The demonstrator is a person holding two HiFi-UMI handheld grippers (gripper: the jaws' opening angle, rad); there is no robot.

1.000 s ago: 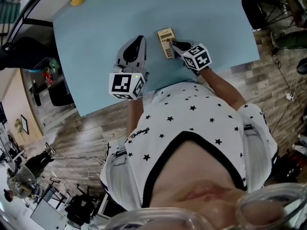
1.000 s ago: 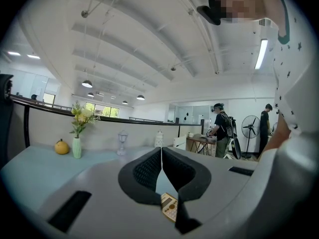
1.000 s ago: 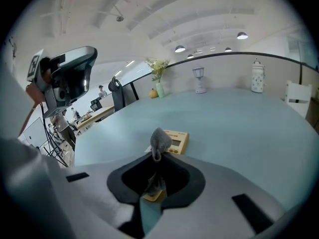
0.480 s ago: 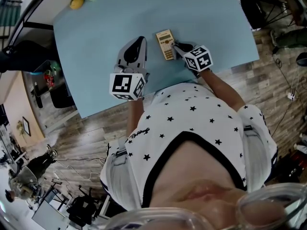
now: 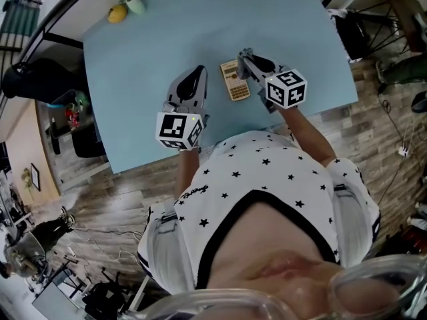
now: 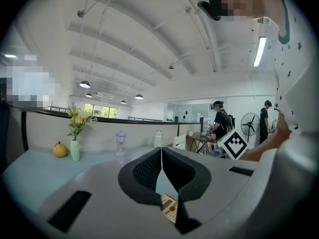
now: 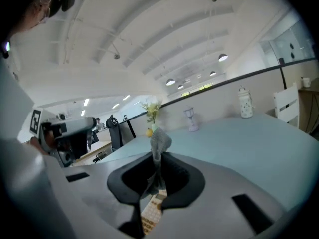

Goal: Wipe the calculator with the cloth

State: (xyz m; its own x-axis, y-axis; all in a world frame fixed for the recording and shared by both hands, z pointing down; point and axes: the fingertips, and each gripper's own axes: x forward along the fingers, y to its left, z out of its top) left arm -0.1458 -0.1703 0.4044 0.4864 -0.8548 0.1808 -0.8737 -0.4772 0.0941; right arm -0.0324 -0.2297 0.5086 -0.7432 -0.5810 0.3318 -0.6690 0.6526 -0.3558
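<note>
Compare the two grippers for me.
The right gripper is shut on the cloth; the left gripper is shut on nothing. The right gripper is close beside the calculator; the left gripper stands apart from it, with bare table between. Both are over the table with their jaws together.

A pale blue table [image 5: 133,92] carries a calculator [image 5: 235,81] lying flat. Well beyond the calculator to its left, at the far edge, stand a vase of flowers [image 5: 134,5] and a yellow fruit [image 5: 117,13].
</note>
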